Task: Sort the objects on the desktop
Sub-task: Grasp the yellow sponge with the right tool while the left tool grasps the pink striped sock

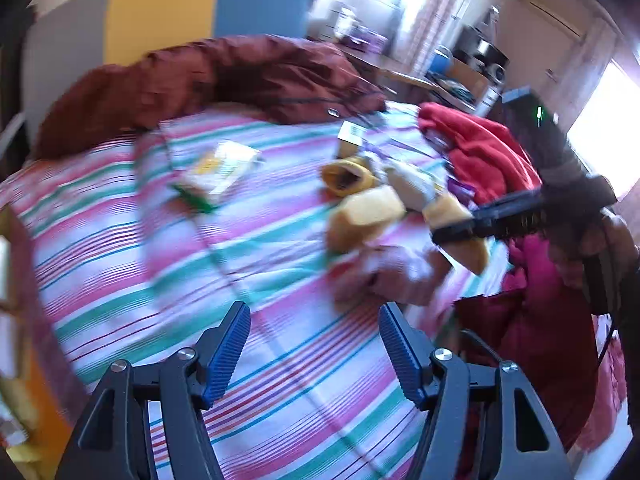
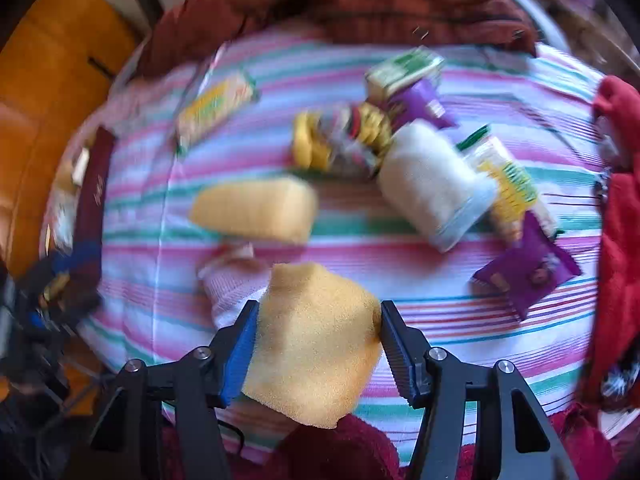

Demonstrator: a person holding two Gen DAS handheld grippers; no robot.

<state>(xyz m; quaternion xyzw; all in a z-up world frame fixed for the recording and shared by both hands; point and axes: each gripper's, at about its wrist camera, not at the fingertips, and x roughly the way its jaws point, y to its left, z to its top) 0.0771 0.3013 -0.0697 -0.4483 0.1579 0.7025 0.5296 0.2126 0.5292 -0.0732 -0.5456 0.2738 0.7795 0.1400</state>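
Observation:
My right gripper (image 2: 316,320) is shut on a yellow sponge (image 2: 316,344) and holds it above the striped cloth (image 2: 440,320). From the left wrist view the right gripper (image 1: 452,232) shows at the right with that sponge (image 1: 468,236). A second yellow sponge (image 2: 256,208) lies on the cloth, also in the left view (image 1: 364,216). My left gripper (image 1: 314,344) is open and empty over bare striped cloth (image 1: 224,264). A white roll (image 2: 432,184), purple packets (image 2: 528,272), a yellow tape roll (image 2: 308,144) and a noodle packet (image 2: 216,104) lie scattered.
A dark red jacket (image 1: 224,76) lies along the far edge. Red clothes (image 1: 488,152) are heaped at the right. A pink cloth (image 1: 392,272) lies near the sponges. A flat packet (image 1: 224,168) lies left of the pile. An orange cabinet (image 2: 44,92) stands to the left.

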